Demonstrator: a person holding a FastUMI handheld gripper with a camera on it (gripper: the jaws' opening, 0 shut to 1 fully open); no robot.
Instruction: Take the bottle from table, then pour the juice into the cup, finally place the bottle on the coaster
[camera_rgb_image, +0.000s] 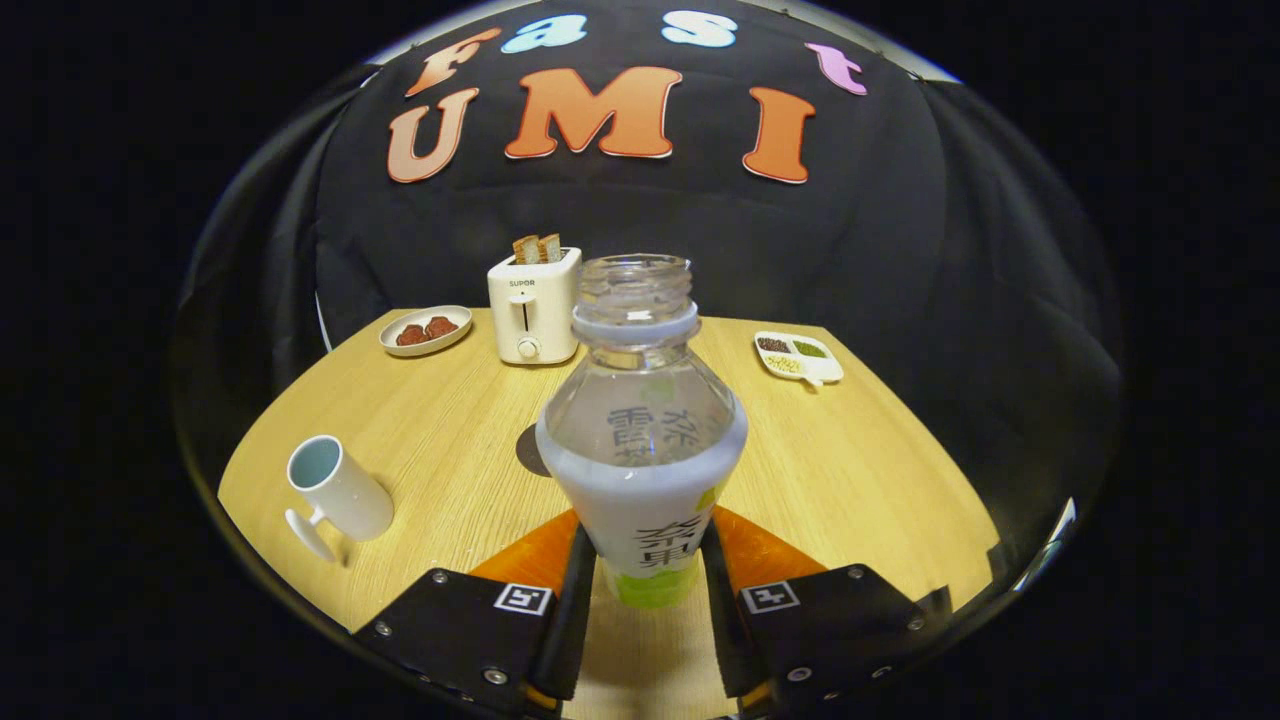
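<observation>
Cup (338, 490) sits tilted on the table (860, 470) off to the left, then plate (426, 329), toaster (533, 305) with 2 slices, and a dark coaster (530, 452) peeking out behind the bottle (642, 440). Gripper (645, 580) is clamped on that uncapped bottle, both fingers (578, 585) pressing its lower body. Snack tray (798, 357) far right.

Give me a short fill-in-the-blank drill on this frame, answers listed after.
1. The claw is shut on the ____.
2. The bottle has no ____ on its neck.
3. Bread slices stick up from the ____, beside the plate.
4. The cup on the table is coloured ____.

Answers: bottle; cap; toaster; white
</observation>
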